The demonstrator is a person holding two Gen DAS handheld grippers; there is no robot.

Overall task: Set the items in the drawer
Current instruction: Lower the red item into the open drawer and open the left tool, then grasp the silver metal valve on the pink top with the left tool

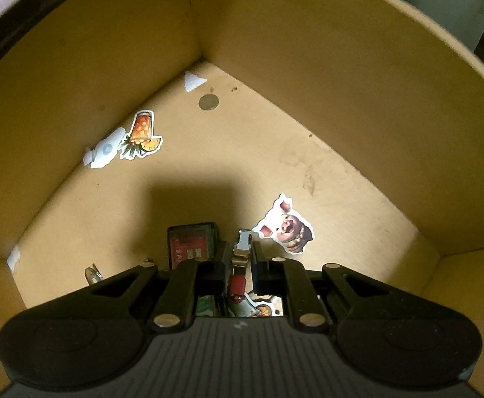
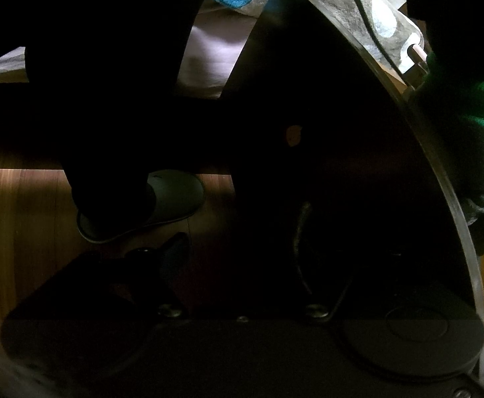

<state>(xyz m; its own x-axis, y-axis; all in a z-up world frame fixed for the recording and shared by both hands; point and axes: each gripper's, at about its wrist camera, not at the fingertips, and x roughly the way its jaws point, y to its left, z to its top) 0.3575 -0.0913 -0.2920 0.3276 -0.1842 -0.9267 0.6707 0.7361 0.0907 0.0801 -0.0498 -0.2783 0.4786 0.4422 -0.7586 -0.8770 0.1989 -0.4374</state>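
The drawer [image 1: 275,49] is plain mustard-tan inside, with a few dark brown stains. On its floor lie a pink pig sticker [image 1: 285,225] edged in white, an orange-and-yellow pineapple drink sticker [image 1: 141,134] with green leaves, and a white rocket sticker [image 1: 104,149] with a pale blue dot. A grey coin [image 1: 208,102] sits near a white triangle scrap [image 1: 193,80]. The left hand-held gripper [image 1: 240,258] is black and clamps a lighter [image 1: 240,265] with a silver top and red body. Beside it is a red-and-dark-green box [image 1: 192,245]. In the right view, a grey slipper [image 2: 165,202] rests on the reddish-brown wooden floor [image 2: 16,205].
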